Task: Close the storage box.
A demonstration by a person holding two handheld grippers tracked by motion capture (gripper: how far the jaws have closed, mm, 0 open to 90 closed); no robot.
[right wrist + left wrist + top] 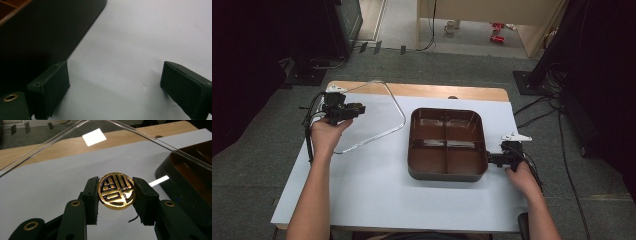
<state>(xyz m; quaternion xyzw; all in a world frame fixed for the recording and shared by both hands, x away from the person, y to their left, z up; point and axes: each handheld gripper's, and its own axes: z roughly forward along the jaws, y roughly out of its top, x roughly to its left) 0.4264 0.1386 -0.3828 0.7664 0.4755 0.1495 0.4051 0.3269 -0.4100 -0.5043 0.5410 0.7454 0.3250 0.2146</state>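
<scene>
The left gripper (117, 195) pinched the clear lid's (377, 117) gold knob (116, 190) (a stiff, light, slippery lid, probably), while the right gripper (113, 87) gaped beside the box (447, 145).

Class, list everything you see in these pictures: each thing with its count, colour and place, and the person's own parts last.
Clear lid: one, transparent, tilted over the table's left.
Gold knob: one, gold and black, on the lid, clamped by the left gripper.
Compartment tray: one, brown, four sections, table's right.
Table cover: one, pale blue-white, on a wooden table.
Left gripper: one, black, shut on the knob.
Right gripper: one, black, open, beside the tray's right edge.
</scene>
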